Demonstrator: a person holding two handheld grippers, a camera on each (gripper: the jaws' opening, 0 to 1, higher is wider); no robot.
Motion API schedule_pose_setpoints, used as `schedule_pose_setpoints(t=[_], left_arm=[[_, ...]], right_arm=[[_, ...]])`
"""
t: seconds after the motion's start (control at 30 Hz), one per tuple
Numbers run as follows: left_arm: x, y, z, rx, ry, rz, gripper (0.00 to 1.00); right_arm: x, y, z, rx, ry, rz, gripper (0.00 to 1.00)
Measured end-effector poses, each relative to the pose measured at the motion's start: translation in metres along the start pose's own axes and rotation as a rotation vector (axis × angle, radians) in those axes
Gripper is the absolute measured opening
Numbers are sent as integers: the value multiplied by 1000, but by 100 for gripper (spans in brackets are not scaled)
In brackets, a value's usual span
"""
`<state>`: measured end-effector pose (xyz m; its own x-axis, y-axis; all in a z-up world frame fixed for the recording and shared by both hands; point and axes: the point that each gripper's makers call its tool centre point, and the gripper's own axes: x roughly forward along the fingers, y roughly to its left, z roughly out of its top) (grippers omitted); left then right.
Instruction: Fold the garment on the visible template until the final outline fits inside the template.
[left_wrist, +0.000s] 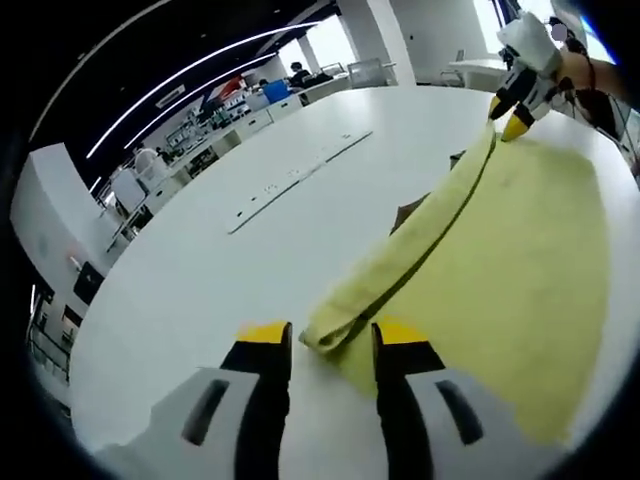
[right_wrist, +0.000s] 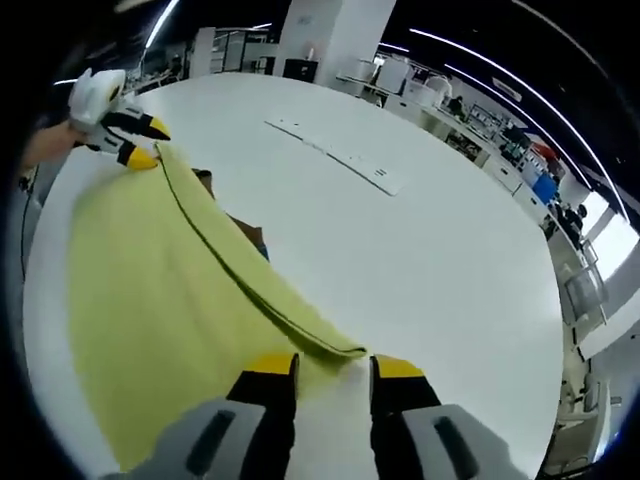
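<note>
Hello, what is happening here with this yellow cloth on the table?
A person is folding a yellow garment on a white table with two hand-held tools. The left tool is at one end of the folded edge, its jaws apart around the corner. The right tool is at the other end, jaws also apart. One long edge is already turned over. Something brown peeks from beneath.

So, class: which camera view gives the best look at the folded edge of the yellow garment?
The right gripper view: the folded edge runs unbroken from the left gripper to the right gripper. The left gripper view shows it too, more foreshortened.
</note>
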<state>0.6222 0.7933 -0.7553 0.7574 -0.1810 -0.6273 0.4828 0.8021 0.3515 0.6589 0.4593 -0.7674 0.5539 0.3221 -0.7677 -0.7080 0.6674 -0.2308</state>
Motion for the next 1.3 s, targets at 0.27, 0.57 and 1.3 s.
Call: schedule_pose_setpoints(t=[0.27,0.57,1.3], left_arm=[[8,29,3,-136,0,116,34],[-5,44,2,-239,-3,175,41],[18,37,9,-281,-60,136,41]], right_arm=[[6,-24,9,111,-46,-99,24],[-3,-32,8,221,-67,-119,24],[-4,-13,10,314,-70,-38,32]])
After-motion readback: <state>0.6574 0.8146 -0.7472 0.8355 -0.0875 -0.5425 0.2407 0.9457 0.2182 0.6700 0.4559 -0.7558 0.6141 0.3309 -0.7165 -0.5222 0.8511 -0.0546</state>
